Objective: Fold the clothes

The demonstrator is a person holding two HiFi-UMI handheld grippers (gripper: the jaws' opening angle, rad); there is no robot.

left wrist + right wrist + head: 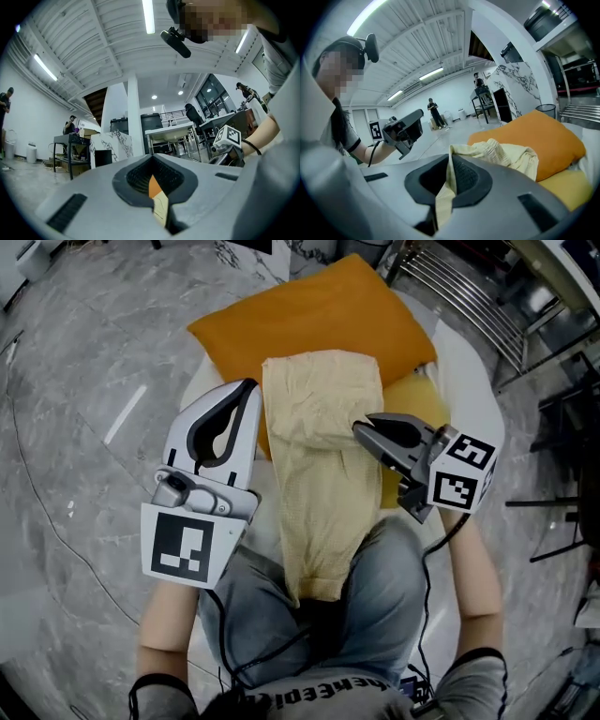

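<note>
Checking the right gripper point(358, 430): what is its state? (Inspector)

Jaws closed on a fold of the pale yellow garment point(319, 399). In the right gripper view the cloth passes through the slit between the pads and rises over the jaw tips. (Operator)

Locate the garment. (Inspector)

Its upper part lies doubled over on the near half of the orange cushion point(309, 315), which rests on the white table point(464, 371). The remainder runs over the table's near edge and onto the person's lap point(394, 596). The right gripper grips at the garment's right edge, at the fold line. (Operator)

State of the left gripper point(250, 383)? (Inspector)

Jaws drawn together, tips just beside the garment's far left corner. In the left gripper view a thin strip of orange and pale yellow shows in the slit; whether cloth is pinched there cannot be told. (Operator)
</note>
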